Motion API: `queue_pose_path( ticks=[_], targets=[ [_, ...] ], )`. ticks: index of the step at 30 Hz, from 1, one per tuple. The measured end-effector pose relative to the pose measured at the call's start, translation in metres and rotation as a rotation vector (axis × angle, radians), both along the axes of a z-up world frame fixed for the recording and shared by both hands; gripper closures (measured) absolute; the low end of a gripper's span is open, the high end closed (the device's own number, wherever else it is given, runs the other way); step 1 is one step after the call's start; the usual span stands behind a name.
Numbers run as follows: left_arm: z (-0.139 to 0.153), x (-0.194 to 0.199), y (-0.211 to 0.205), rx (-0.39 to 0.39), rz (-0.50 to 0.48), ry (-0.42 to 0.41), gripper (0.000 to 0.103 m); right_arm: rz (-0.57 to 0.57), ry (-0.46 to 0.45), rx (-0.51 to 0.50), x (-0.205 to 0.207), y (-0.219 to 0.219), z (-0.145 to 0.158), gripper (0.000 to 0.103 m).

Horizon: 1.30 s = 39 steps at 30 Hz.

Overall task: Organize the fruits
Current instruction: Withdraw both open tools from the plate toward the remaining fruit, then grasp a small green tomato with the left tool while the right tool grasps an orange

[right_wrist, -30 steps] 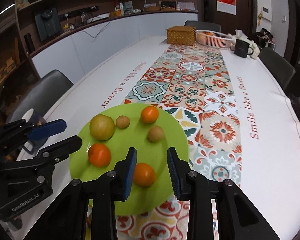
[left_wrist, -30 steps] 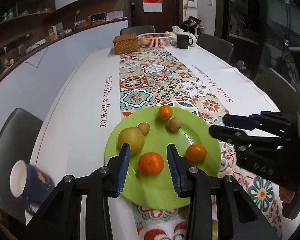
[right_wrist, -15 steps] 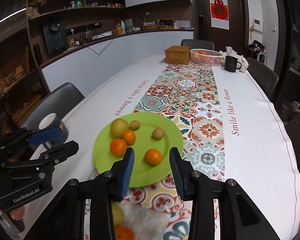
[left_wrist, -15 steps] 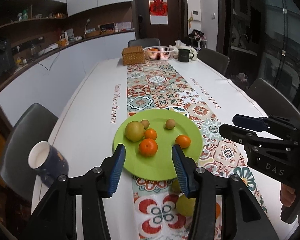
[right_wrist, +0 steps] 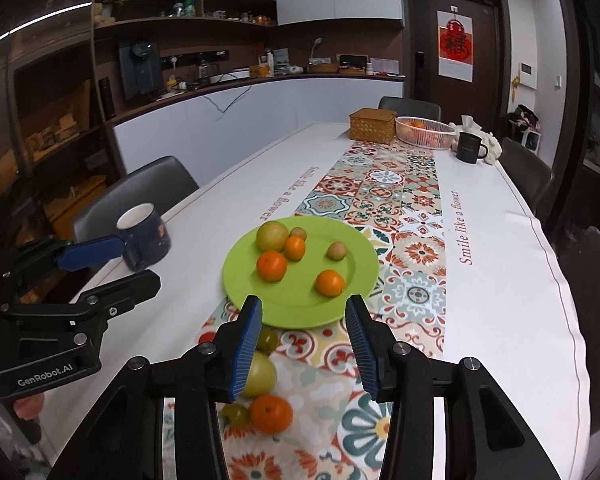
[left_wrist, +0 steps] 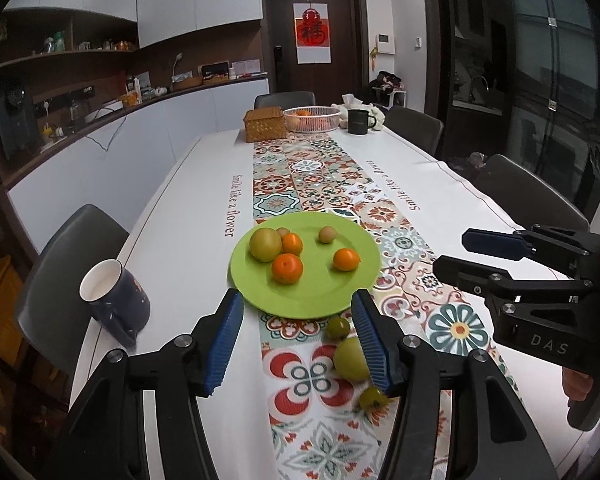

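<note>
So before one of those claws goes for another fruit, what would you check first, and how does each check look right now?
1. Left claw open and holding nothing: ok.
2. Right claw open and holding nothing: ok.
3. Fruit left to collect: ok. A loose orange and the large green fruit lie on the runner, off the green plate.
4. Room on the plate: ok. Its near side is bare.
5. Clear path to the loose fruit: ok. Nothing stands between the claws and it.
6. Blue mug steady: cannot tell. It looks tilted near the table edge, though the lens bends things.
</note>
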<state>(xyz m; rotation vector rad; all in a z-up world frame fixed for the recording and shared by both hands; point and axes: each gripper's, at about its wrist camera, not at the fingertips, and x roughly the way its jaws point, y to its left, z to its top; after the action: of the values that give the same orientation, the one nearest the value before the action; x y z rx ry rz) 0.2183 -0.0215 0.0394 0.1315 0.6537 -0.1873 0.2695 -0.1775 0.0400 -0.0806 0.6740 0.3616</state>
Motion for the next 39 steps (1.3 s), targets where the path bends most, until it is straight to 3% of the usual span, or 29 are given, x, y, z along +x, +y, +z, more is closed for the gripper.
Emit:
queue_pose_path(
  ticks=[16, 24, 39],
  targets=[
    [-0.025, -0.049, -0.019, 0.058, -0.095, -0.044, 0.041, 0.127, 0.019, -0.13, -0.046, 0.002, -0.023, 0.052],
    [-0.049, -0.051, -0.027, 0.082, -0.165, 0.014, 0.041, 0.23, 0.046, -0.22, -0.05, 0.012, -0.043, 0.052],
    [-0.087, -0.035, -0.035, 0.112, -0.291, 0.124, 0.041, 0.389, 0.207, -0.331, -0.025, 0.032, -0.09, 0.052]
  ],
)
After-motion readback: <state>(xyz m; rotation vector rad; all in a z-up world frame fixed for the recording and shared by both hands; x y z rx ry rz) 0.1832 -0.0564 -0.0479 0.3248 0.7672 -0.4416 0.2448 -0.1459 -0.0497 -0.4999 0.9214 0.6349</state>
